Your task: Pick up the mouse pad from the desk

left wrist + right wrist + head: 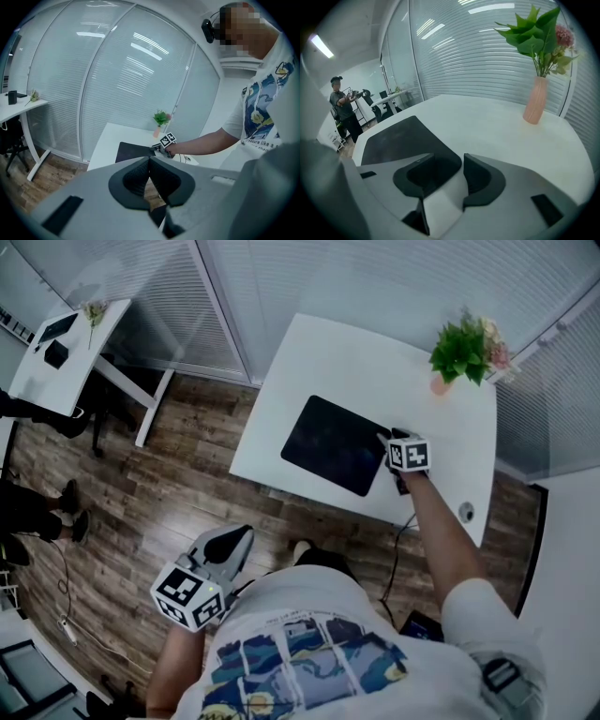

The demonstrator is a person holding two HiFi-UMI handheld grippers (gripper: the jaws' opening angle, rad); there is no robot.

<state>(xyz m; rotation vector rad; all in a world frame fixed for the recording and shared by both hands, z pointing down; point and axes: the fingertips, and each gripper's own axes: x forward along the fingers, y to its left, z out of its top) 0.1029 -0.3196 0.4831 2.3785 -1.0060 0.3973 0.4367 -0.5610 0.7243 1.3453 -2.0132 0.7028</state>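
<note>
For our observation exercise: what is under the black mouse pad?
The flat black rectangular mouse pad lies on the white desk top, bare around it. Whatever is beneath the pad is covered.

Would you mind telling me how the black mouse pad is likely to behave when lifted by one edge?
The mouse pad lies thin and flat on the desk, so it is probably light and will likely droop. Its matte surface suggests it won't slip easily.

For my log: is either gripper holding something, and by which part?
Nothing is held. The right gripper is open at the mouse pad edge; the left gripper is shut, empty.
</note>
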